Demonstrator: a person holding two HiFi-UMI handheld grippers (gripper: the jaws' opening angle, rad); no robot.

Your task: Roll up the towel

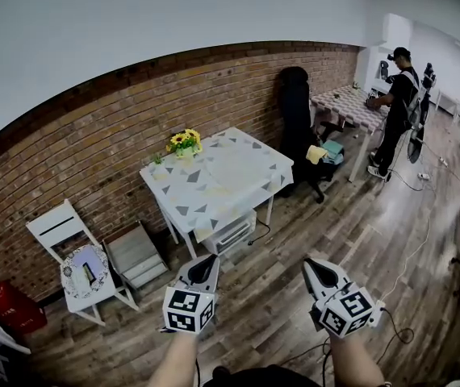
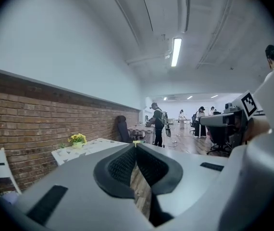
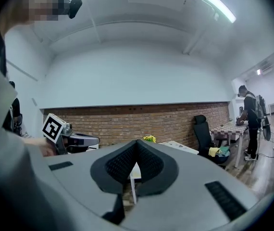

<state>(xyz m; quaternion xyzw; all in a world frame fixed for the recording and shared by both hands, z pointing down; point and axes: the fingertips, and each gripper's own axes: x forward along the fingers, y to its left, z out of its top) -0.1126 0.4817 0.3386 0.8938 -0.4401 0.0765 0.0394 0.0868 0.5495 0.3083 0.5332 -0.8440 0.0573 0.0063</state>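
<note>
A white table point(image 1: 214, 185) with a grey-triangle pattern stands against the brick wall, some way ahead of me. A pale cloth point(image 1: 236, 168), perhaps the towel, seems to lie flat on its top; it is too small to tell. A pot of yellow flowers point(image 1: 184, 143) stands at the table's back left corner. My left gripper point(image 1: 207, 263) and right gripper point(image 1: 314, 265) hang side by side over the wooden floor, well short of the table. Both are shut with nothing between the jaws. In the left gripper view the closed jaws point past the table point(image 2: 94, 146). In the right gripper view they point at the flowers point(image 3: 149, 138).
A white chair point(image 1: 75, 258) and a folded grey rack point(image 1: 135, 256) stand left of the table, with a red bag point(image 1: 7, 306) beyond. A white box point(image 1: 230, 234) sits under the table. A black office chair point(image 1: 294, 110), a person point(image 1: 397, 103) at a checked table and floor cables point(image 1: 411, 248) are to the right.
</note>
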